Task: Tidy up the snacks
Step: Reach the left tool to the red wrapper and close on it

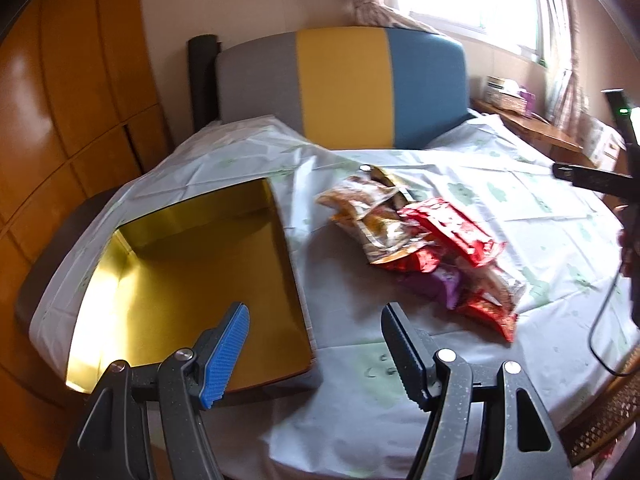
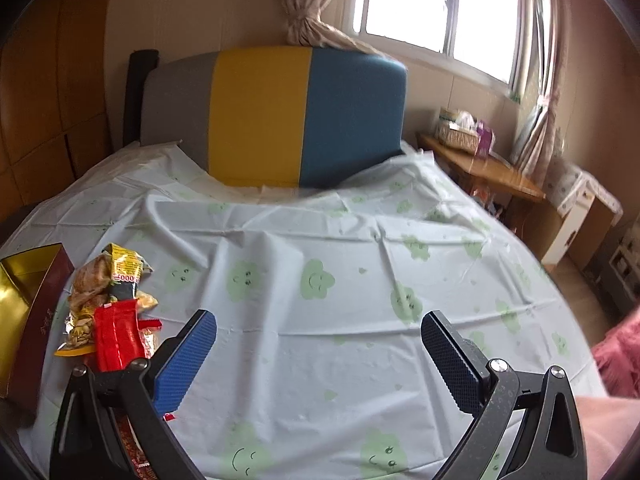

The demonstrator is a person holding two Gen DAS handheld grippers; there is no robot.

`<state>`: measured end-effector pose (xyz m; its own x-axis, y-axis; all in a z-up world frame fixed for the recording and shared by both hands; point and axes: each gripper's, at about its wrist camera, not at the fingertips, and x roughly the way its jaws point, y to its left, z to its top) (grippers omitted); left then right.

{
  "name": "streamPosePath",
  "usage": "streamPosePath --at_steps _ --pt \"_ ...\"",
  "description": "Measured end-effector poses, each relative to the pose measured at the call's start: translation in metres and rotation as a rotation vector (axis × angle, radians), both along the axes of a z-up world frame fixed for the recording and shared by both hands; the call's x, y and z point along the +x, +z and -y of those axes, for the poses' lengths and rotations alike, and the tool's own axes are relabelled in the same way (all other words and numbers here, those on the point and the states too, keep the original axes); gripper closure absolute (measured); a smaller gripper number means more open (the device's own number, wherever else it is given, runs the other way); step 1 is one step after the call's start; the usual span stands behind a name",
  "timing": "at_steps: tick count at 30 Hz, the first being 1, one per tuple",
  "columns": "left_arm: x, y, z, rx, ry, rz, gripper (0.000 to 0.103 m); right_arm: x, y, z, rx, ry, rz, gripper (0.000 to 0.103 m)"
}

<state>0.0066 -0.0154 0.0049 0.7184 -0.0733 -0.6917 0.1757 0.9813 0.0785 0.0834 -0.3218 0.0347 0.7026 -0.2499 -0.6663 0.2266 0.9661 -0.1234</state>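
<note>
On the cloth-covered counter (image 1: 460, 176) we see a gold-lined box (image 1: 192, 280) beside a snack-packet pile (image 1: 424, 240). Left tool (image 1: 316, 344) and right tool (image 2: 318, 356) gape empty. Only the left view shows the box interior; the right crops box (image 2: 28, 320) and packets (image 2: 108, 312).

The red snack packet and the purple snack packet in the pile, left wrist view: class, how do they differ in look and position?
The red snack packet lies on top of the pile, fully exposed; the purple snack packet sits low, mostly buried under others. The red one carries white print; the purple one's print is unclear. Both are crinkly wrappers lying on the tablecloth, outside the gold-lined box.
</note>
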Motion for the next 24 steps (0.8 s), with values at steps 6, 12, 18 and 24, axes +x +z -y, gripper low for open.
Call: streamPosePath --at_steps 6,12,18,24 --pt "0.017 0.0 0.024 -0.021 -0.097 -0.097 0.033 0.002 -0.004 0.008 0.076 -0.013 -0.001 0.0" --pt "0.055 0.001 0.038 -0.241 -0.182 -0.317 0.033 0.0 0.001 0.014 0.119 -0.034 0.02 0.0" --pt "0.09 0.006 0.062 -0.304 -0.172 -0.395 0.035 -0.001 0.003 0.015 0.138 -0.029 0.022 0.0" --pt "0.121 -0.003 0.098 -0.261 -0.122 -0.452 0.032 -0.002 0.004 0.016 0.16 -0.022 0.019 0.0"
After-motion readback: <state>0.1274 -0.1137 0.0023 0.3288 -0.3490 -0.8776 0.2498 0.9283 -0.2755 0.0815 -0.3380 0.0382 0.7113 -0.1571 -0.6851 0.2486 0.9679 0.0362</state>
